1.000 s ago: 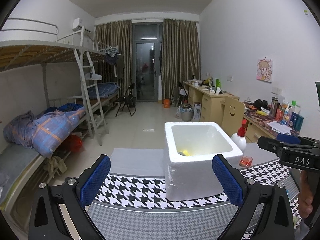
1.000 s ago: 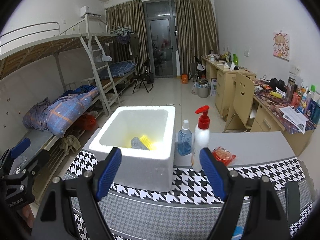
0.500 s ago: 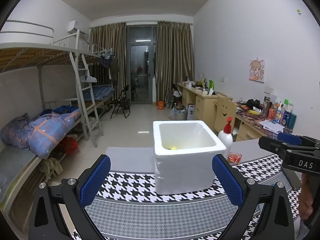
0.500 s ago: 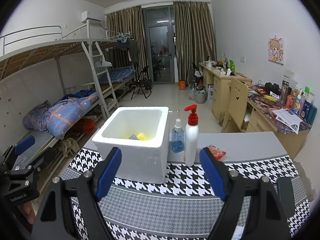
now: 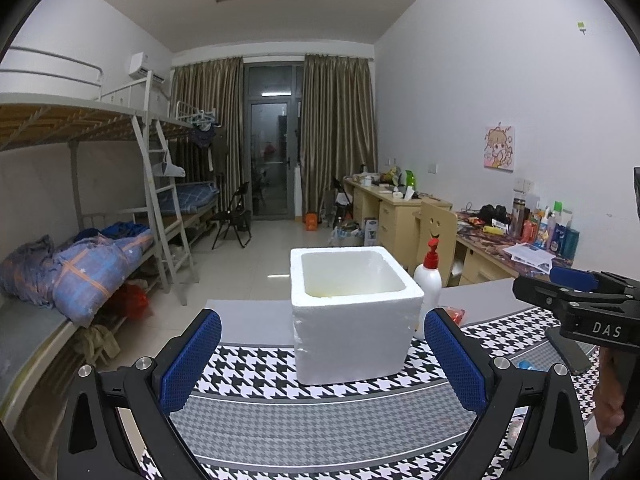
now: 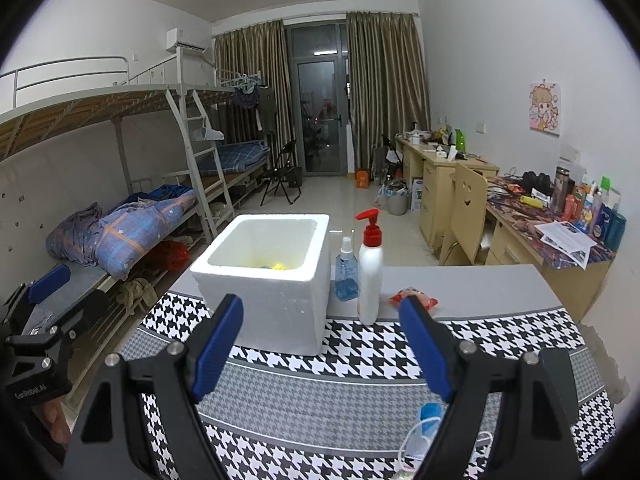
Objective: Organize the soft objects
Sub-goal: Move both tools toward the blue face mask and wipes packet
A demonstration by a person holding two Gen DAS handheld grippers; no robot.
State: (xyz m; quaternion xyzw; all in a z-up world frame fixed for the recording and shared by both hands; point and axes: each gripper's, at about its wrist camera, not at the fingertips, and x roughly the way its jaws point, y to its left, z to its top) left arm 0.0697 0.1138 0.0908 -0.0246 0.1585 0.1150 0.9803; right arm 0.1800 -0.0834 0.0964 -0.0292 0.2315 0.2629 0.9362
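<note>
A white foam box [image 5: 356,316] stands on the houndstooth cloth [image 5: 320,412]; it also shows in the right wrist view [image 6: 272,280], with a bit of a yellow soft object [image 6: 278,267] at its bottom. My left gripper [image 5: 320,364] is open and empty, held back from the box. My right gripper [image 6: 320,348] is open and empty, also back from the box. A blue face mask [image 6: 428,428] lies on the cloth near the right gripper's right finger. A red packet [image 6: 414,300] lies behind the pump bottle.
A white pump bottle [image 6: 370,270] with a red top and a small blue spray bottle [image 6: 346,270] stand right of the box. A wooden chair [image 6: 466,208] and cluttered desks are on the right, bunk beds [image 6: 132,184] on the left.
Both grippers have drawn back and lowered from the box, so it looks smaller and its inside is less visible. Both stay open.
</note>
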